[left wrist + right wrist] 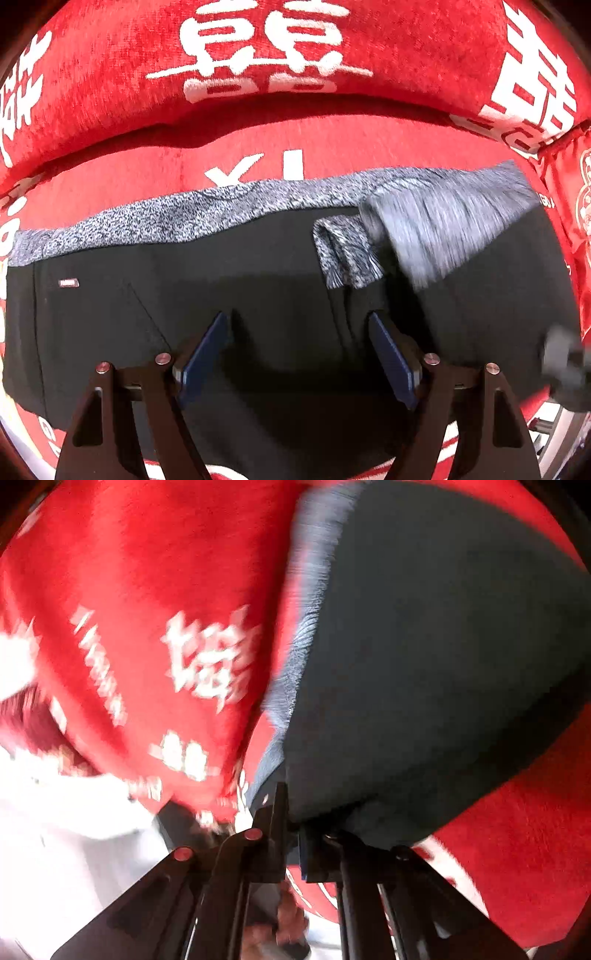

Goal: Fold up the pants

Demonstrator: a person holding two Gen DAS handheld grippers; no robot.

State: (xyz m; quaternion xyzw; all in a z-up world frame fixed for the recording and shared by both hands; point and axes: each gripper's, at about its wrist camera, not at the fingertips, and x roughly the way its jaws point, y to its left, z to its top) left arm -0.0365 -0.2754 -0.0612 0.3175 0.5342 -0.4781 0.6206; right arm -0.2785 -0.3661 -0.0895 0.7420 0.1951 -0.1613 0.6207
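Observation:
The black pants (184,295) with a grey speckled lining lie spread across the red cover. My left gripper (299,332) is open, its blue pads just above the black cloth, holding nothing. In the right wrist view my right gripper (291,812) is shut on an edge of the pants (424,664) and holds that part lifted, so the dark cloth hangs in front of the camera. In the left wrist view a lifted, blurred flap (443,229) shows its grey inner side at the right. The right gripper's body (565,362) shows blurred at the far right edge.
A red plush cover with white characters (258,51) covers the seat and the backrest behind the pants. A red patterned cushion (576,192) sits at the right. A bright white area (55,812) lies at the lower left of the right wrist view.

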